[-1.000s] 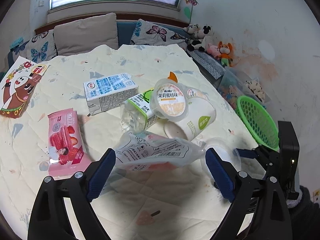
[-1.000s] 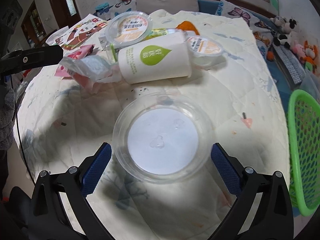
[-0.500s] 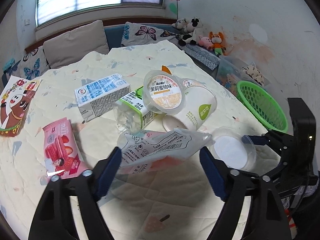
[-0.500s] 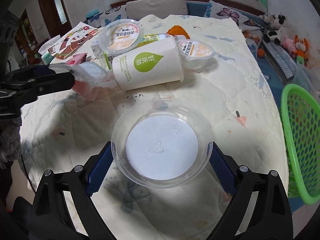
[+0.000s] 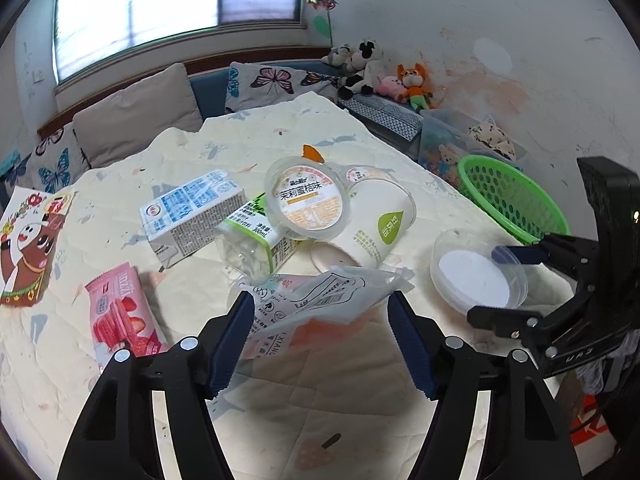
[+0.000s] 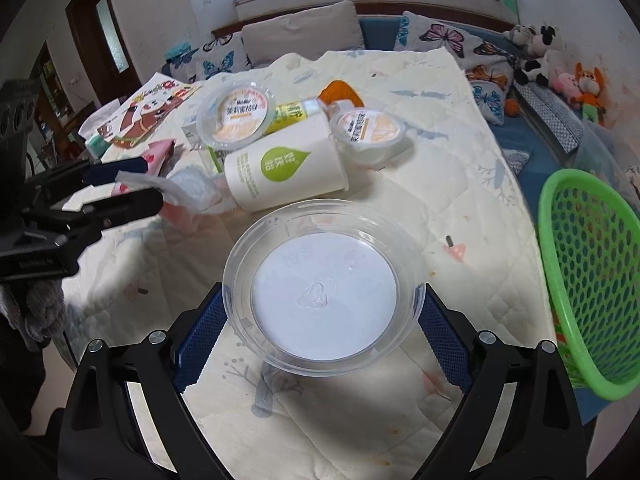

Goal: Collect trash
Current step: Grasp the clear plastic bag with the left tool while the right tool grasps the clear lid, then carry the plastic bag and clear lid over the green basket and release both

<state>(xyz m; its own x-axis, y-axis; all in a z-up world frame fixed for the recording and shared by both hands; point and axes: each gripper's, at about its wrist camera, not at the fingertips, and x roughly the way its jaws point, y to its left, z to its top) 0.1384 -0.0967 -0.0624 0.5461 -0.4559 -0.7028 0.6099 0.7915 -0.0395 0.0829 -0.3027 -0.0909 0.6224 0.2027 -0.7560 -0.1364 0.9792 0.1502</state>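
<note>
A crumpled clear plastic wrapper point(image 5: 332, 292) with printed text lies between the blue pads of my left gripper point(image 5: 320, 300). The jaws are closing, both pads press its ends, and it bows upward. In the right wrist view the wrapper point(image 6: 188, 190) sticks out of the left gripper point(image 6: 144, 186). My right gripper point(image 6: 322, 298) is shut on a round clear plastic dish point(image 6: 324, 280) and holds it by the rim just above the quilted table. In the left wrist view the dish point(image 5: 472, 280) sits in the right gripper point(image 5: 496, 284).
A green mesh basket point(image 6: 588, 264) stands off the table's right edge. A lying paper cup point(image 5: 376, 224), a jelly cup point(image 5: 308, 200), a clear bottle point(image 5: 256, 240), a milk carton point(image 5: 188, 212) and a pink snack pack point(image 5: 120, 316) are heaped beyond the wrapper.
My left jaws have narrowed onto the wrapper, which has buckled and risen. My right jaws have come in against the dish's rim and lifted it slightly.
</note>
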